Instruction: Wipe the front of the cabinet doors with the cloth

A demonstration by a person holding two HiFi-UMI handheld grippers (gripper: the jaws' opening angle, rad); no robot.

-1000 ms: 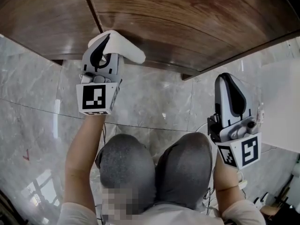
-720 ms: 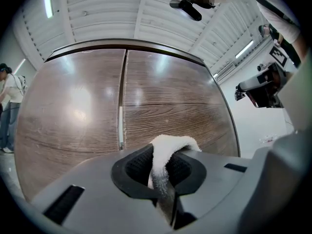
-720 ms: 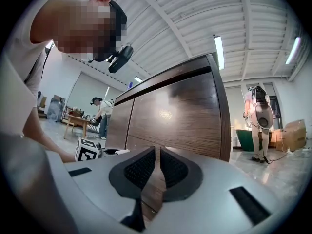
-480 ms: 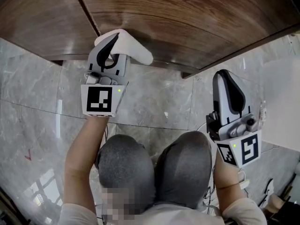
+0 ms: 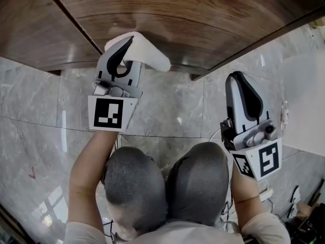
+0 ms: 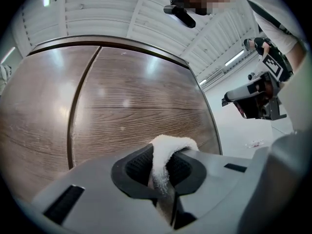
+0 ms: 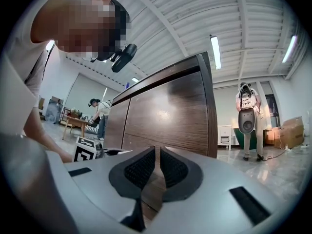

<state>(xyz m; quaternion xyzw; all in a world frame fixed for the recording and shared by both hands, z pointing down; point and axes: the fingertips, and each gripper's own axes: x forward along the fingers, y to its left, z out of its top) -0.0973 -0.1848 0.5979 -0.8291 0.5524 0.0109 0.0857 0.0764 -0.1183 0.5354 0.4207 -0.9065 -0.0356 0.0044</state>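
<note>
A white cloth [image 5: 144, 51] is clamped in my left gripper [image 5: 123, 49] and pressed against the lower part of the dark wooden cabinet door [image 5: 203, 19]. In the left gripper view the cloth [image 6: 167, 152] bulges out between the jaws, just right of the seam [image 6: 78, 106] between the two doors. My right gripper [image 5: 242, 90] is held back from the cabinet, over the floor near the cabinet's right corner. Its jaws are closed with nothing between them, and it [image 7: 157, 165] faces the cabinet's front [image 7: 165, 116].
Grey marble floor tiles [image 5: 167, 111] lie below the cabinet. My knees [image 5: 167, 182] are bent close to its base. A white wall or panel [image 5: 304, 111] stands at the right. Behind the cabinet's right corner a person [image 7: 247, 118] stands, and another person [image 7: 100, 112] bends over a table at the left.
My left gripper has slid the cloth to the right along the door's lower edge. The right gripper has stayed almost where it was.
</note>
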